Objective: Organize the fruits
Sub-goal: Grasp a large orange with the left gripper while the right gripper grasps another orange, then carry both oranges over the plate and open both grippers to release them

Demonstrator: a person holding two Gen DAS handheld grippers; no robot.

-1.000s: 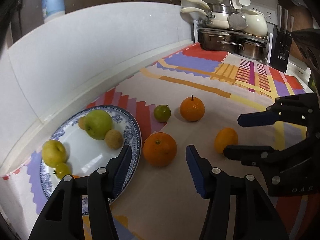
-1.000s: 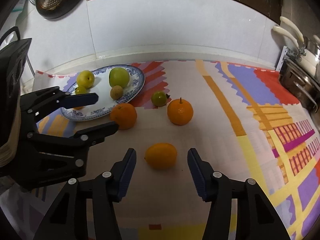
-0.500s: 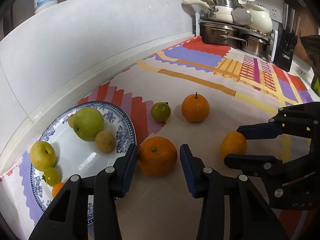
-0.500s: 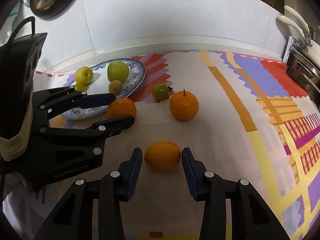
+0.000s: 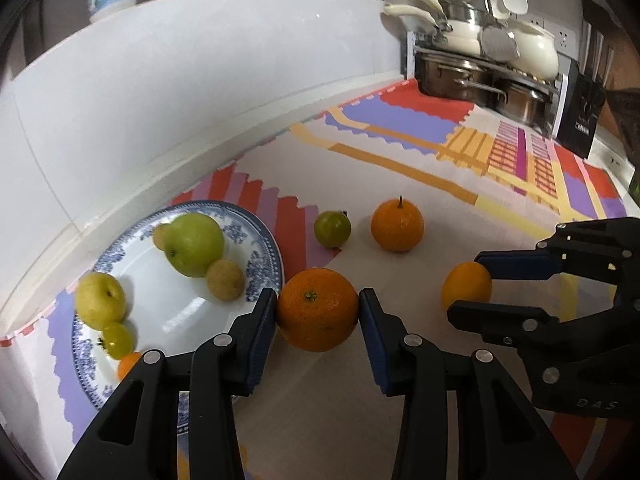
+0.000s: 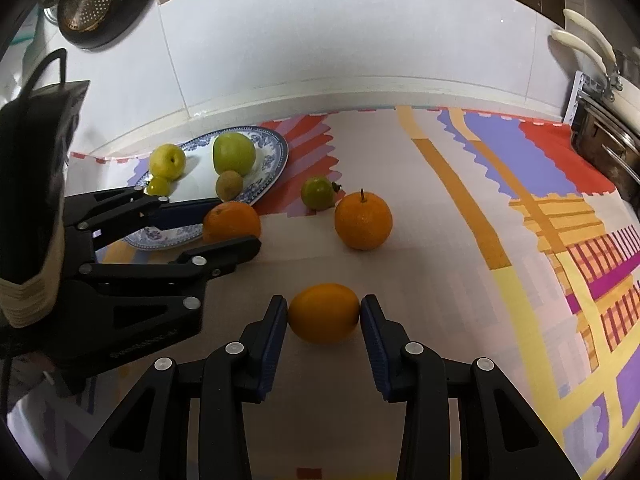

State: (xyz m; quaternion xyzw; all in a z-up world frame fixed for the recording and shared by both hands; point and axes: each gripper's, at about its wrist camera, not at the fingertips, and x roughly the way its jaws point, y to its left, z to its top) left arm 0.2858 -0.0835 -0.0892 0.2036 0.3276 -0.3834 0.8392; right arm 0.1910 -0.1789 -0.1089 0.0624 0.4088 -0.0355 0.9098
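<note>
We hold two grippers over a counter (image 5: 320, 432) with a bright cloth (image 6: 500, 160) on it. Our left gripper (image 5: 318, 310) has a big orange (image 5: 317, 309) between its fingers (image 5: 262, 320), and both blue pads touch its sides, so the fingers are closed about as wide as the fruit. This orange sits on the cloth, just beside the blue and white plate (image 5: 264, 240), at about 3 o'clock from the plate. Our right gripper (image 6: 324, 314) has a smooth yellow-orange fruit (image 6: 324, 313) between its fingers (image 6: 372, 332), and both pads touch it too. That fruit also rests on the cloth, well apart from the plate. On the plate we see a big green apple (image 5: 194, 244), a small brown fruit (image 5: 225, 280) touching it, a yellow apple (image 5: 100, 300), a little green fruit (image 5: 117, 339) and a bit of a small orange fruit (image 5: 129, 364) at the plate's near side. Past the big orange, at about 12 o'clock, lies a small green fruit (image 5: 332, 229). Another orange with a stem (image 5: 397, 230) sits just to the right of it, at about 1 o'clock. Far back at 2 o'clock we see pots (image 5: 476, 76) on a rack.
</note>
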